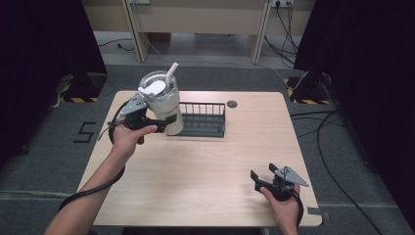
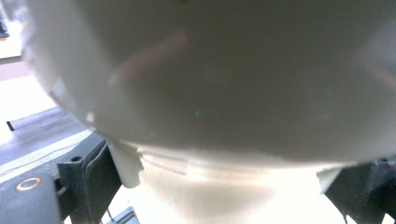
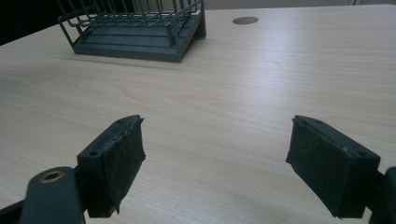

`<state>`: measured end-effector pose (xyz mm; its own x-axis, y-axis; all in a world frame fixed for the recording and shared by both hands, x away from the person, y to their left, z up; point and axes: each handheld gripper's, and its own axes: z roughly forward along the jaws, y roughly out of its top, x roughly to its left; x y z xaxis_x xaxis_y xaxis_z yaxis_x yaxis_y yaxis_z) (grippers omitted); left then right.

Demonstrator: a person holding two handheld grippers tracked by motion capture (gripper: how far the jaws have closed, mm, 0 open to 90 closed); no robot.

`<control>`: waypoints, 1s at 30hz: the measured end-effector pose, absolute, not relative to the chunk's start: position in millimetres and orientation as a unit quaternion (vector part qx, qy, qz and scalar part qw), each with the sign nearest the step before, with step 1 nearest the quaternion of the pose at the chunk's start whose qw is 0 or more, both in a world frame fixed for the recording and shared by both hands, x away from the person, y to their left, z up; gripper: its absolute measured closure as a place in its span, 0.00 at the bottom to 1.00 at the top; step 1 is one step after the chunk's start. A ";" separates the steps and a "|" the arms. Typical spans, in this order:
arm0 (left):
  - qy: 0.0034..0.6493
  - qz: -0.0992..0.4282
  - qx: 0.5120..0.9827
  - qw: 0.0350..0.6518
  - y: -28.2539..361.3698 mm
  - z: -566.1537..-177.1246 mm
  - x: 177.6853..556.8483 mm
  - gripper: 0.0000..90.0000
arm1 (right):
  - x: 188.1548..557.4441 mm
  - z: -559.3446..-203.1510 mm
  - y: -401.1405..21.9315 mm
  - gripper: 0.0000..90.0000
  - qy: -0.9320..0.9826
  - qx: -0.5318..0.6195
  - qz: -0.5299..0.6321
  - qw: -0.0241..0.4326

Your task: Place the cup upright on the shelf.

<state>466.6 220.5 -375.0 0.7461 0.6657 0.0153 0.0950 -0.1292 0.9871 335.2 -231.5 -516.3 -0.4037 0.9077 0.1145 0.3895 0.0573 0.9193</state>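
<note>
My left gripper (image 1: 159, 123) clamps the cream insulated tumbler with straw (image 1: 163, 100), upper left, beside the dark wire rack (image 1: 203, 119). My right gripper (image 1: 263, 172) rests wide apart, lower right.

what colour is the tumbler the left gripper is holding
Cream-white tumbler, with a clear lid and white straw; clearest in the high view.

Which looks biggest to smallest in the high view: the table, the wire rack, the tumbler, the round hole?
1. table
2. wire rack and tumbler: alike, and the tumbler is lifted nearer the camera
3. round hole
</note>
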 end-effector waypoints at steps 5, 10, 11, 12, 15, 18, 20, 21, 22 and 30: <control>0.265 0.236 0.713 0.605 215.8 -373.6 468.8 0.11 | 335.0 -516.3 -231.3 0.21 0.677 0.480 0.494 0.260; 0.267 0.230 0.712 0.607 211.2 -373.3 472.6 0.11 | 335.1 -516.4 -231.3 0.21 0.677 0.480 0.494 0.259; 0.267 0.232 0.713 0.606 210.6 -372.9 473.4 0.11 | 335.1 -516.4 -231.3 0.21 0.677 0.480 0.494 0.259; 0.267 0.232 0.713 0.605 209.8 -372.3 474.0 0.11 | 335.1 -516.4 -231.3 0.21 0.677 0.480 0.494 0.260; 0.266 0.233 0.712 0.606 207.4 -370.4 475.9 0.11 | 335.1 -516.4 -231.5 0.21 0.676 0.480 0.495 0.259; 0.265 0.233 0.713 0.606 205.4 -369.4 477.2 0.11 | 335.1 -516.4 -231.5 0.21 0.676 0.480 0.495 0.259; 0.264 0.232 0.714 0.606 203.3 -368.9 478.9 0.11 | 335.1 -516.5 -231.6 0.21 0.676 0.480 0.495 0.259; 0.264 0.232 0.714 0.605 202.6 -368.9 479.6 0.11 | 335.1 -516.5 -231.6 0.21 0.676 0.480 0.495 0.259; 0.264 0.230 0.714 0.606 201.6 -369.0 480.4 0.11 | 335.0 -516.4 -231.7 0.21 0.676 0.480 0.495 0.259; 0.263 0.228 0.716 0.605 196.7 -368.2 486.6 0.11 | 334.9 -516.4 -231.7 0.21 0.676 0.480 0.496 0.259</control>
<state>486.6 196.7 -368.2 0.7585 0.6516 0.0080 0.1005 -0.1292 0.9865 334.9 -231.7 -516.4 -0.4058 0.9054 0.1248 0.3919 0.0490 0.9187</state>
